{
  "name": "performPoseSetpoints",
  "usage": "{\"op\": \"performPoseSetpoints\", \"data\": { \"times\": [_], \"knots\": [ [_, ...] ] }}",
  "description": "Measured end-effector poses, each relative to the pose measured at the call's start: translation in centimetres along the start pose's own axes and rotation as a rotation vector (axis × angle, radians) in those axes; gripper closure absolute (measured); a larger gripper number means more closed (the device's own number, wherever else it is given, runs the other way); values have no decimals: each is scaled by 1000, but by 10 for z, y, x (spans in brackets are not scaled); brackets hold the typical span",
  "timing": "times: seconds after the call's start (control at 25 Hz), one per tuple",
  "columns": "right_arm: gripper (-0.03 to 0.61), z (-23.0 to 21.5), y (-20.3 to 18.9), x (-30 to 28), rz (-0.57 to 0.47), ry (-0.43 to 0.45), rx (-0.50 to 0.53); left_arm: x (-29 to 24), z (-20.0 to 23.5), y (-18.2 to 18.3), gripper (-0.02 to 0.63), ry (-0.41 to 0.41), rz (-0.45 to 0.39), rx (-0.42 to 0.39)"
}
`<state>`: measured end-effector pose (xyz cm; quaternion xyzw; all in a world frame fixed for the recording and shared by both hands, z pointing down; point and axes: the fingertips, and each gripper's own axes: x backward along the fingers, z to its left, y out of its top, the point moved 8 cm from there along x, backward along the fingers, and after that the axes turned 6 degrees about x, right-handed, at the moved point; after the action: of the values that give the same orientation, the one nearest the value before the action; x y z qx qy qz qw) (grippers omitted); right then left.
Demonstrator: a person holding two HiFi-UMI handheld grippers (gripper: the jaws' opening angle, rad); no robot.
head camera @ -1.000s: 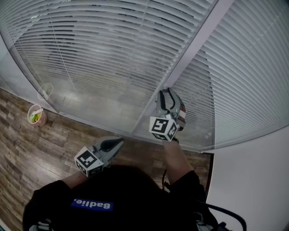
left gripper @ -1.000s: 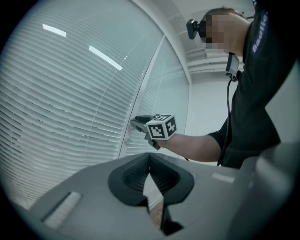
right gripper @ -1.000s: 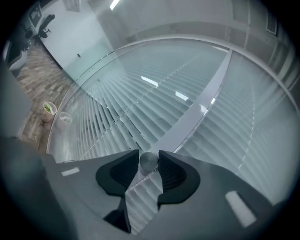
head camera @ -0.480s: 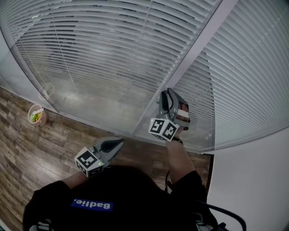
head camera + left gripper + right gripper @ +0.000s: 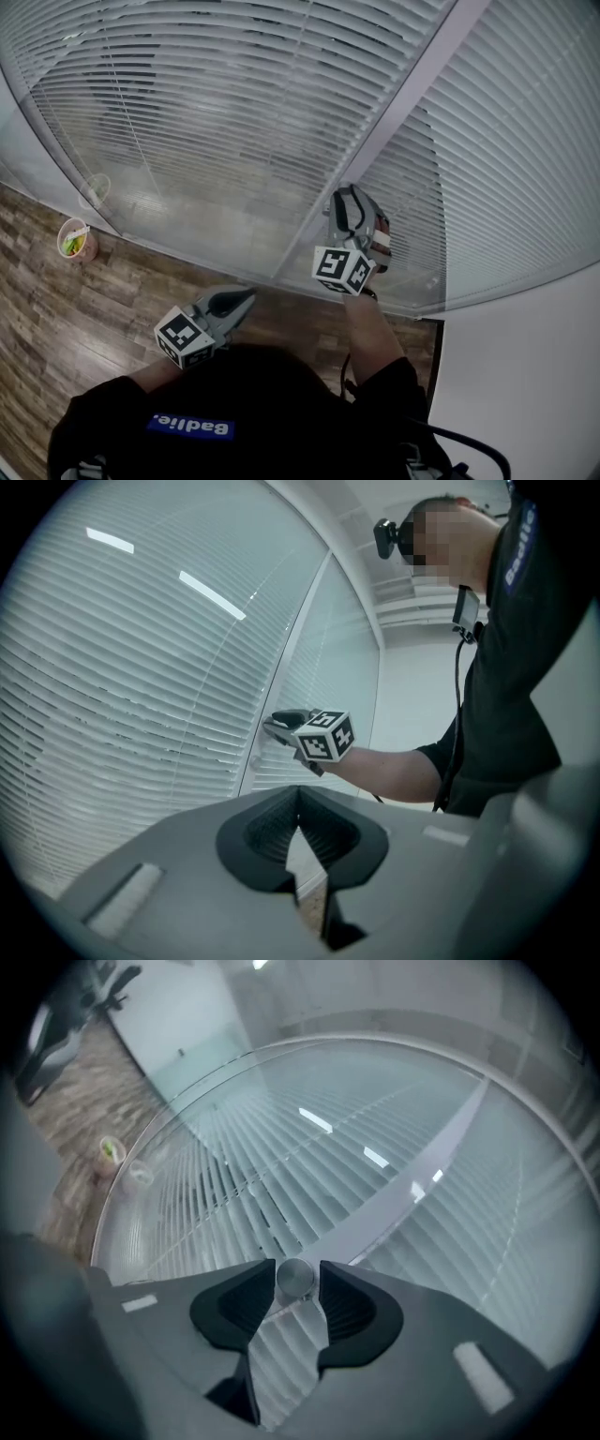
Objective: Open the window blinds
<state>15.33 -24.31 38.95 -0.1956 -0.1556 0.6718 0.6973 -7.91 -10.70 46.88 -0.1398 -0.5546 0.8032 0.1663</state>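
White slatted blinds [image 5: 234,112] hang behind glass on both sides of a pale upright frame post [image 5: 403,103]. A small round metal knob [image 5: 297,1277] stands out from the glass beside that post. My right gripper [image 5: 349,192] [image 5: 298,1281] points level at the glass with the knob between its dark pads. Its jaws have just been opening, and a thin gap shows on each side of the knob. My left gripper [image 5: 246,293] [image 5: 298,806] hangs lower and to the left, short of the glass. It is shut with nothing in it.
A cup [image 5: 75,239] with something green in it stands on the wood floor [image 5: 56,319] by the glass at the left. A plain white wall [image 5: 525,375] meets the glazing at the right. The person's body fills the bottom of the head view.
The right gripper's marker cube rolled to one side half a second ago and has rolled back to about where it was. The left gripper has not moved.
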Motion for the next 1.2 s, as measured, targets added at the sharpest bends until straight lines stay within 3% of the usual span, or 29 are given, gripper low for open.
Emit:
{"op": "performPoseSetpoints", "data": {
  "times": [0.12, 0.32, 0.4, 0.64, 0.88, 1.0, 1.2],
  "knots": [
    [420, -1, 1, 0, 2, -13, -121, 0, -1, -1, 614, 1, -4, 4],
    [445, 0, 4, -3, 19, -21, -145, 0, -1, -2, 614, 2, -4, 0],
    [448, 1, 5, -4, 30, -24, -93, 1, 0, -2, 614, 7, -5, 2],
    [453, 7, 7, -3, 44, -6, 201, 2, 1, -2, 614, 6, -6, 4],
    [453, 10, 4, -3, 29, 4, 378, 0, 2, -2, 614, 2, -7, 4],
    [446, 7, 2, -2, 0, 19, 291, -1, 1, -2, 614, 1, -5, 6],
    [420, 1, -7, -1, 7, 30, -68, -2, 1, -3, 614, 11, 3, 7]
  ]
}}
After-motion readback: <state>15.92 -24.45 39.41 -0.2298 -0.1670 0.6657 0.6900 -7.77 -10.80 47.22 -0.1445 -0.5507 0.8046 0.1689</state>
